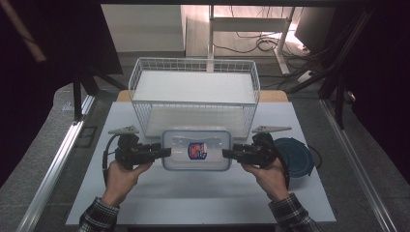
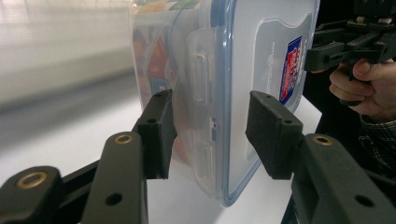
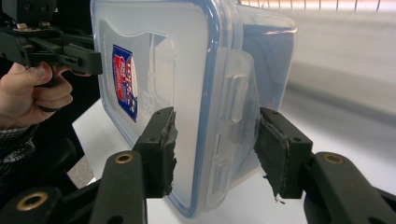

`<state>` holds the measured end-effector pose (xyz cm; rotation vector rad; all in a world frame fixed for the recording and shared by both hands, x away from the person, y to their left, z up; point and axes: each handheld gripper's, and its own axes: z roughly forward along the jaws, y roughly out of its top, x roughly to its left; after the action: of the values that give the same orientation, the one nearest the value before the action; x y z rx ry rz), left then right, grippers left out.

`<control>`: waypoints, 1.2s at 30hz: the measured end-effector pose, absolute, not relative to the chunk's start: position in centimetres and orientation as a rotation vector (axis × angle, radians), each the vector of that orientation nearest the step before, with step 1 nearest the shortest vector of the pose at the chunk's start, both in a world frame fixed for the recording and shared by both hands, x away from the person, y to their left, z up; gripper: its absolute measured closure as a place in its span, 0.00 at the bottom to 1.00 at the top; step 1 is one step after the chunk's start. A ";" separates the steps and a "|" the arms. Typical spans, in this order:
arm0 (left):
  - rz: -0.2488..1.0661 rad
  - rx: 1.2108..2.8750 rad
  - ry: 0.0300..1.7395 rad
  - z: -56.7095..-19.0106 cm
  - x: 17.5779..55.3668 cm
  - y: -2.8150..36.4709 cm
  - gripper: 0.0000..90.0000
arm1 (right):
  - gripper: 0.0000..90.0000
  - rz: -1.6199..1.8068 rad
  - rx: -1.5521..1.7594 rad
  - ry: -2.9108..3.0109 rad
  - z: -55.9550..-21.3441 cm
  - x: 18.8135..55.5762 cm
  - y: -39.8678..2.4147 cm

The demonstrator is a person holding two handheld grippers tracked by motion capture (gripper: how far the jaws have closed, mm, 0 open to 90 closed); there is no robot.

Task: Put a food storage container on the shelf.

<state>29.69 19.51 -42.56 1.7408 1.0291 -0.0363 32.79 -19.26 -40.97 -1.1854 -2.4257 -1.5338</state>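
Note:
A clear rectangular food container (image 1: 196, 150) with a blue-rimmed snap lid and a red-and-blue label hangs between my two grippers, just in front of the wire basket. My left gripper (image 1: 167, 152) is shut on its left short end and my right gripper (image 1: 227, 153) on its right short end. In the left gripper view the container (image 2: 243, 70) stands on edge, and my left gripper (image 2: 210, 135) clamps the latch end from lid to underside. In the right gripper view the container (image 3: 163, 70) is held the same way by my right gripper (image 3: 215, 149).
A white wire basket (image 1: 193, 104) with a white floor stands right behind the container. A dark blue round lid (image 1: 297, 157) lies at the right, beside my right hand. The white tabletop (image 1: 193, 198) has metal rails (image 1: 63, 150) along its sides.

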 end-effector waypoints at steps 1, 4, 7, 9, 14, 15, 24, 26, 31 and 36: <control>-0.035 1.741 1.027 -42.3 29.9 19.6 0.58 | 0.54 -1.541 -1.183 -2.427 -40.6 33.0 -19.2; -0.024 1.736 1.024 -41.1 30.6 19.7 0.58 | 0.54 -1.562 -1.175 -2.434 -39.6 33.7 -19.0; -0.012 1.734 1.019 -40.2 31.1 19.8 0.58 | 0.55 -1.577 -1.168 -2.436 -38.7 34.2 -18.9; 0.003 1.735 1.014 -39.4 31.5 19.9 0.58 | 0.55 -1.584 -1.166 -2.434 -38.2 34.6 -18.8; 0.021 1.730 0.997 -37.6 32.7 20.2 0.58 | 0.55 -1.608 -1.152 -2.447 -36.3 35.7 -18.5; 0.021 1.730 0.997 -37.6 32.7 20.2 0.58 | 0.55 -1.608 -1.152 -2.447 -36.3 35.7 -18.5; 0.031 1.711 0.972 -35.2 35.0 20.6 0.58 | 0.55 -1.626 -1.139 -2.475 -33.2 37.9 -18.2; 0.036 1.707 0.967 -34.8 35.4 20.7 0.58 | 0.55 -1.629 -1.136 -2.478 -32.8 38.3 -18.1; 0.039 1.699 0.961 -34.1 36.1 20.8 0.58 | 0.55 -1.640 -1.131 -2.482 -32.0 38.9 -18.0; 0.041 1.687 0.961 -33.2 37.1 20.9 0.58 | 0.55 -1.652 -1.131 -2.480 -31.0 40.0 -17.8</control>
<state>37.06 20.95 -33.23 1.6871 0.9608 0.0414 39.96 -17.81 -30.99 -1.1312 -2.4799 -1.6522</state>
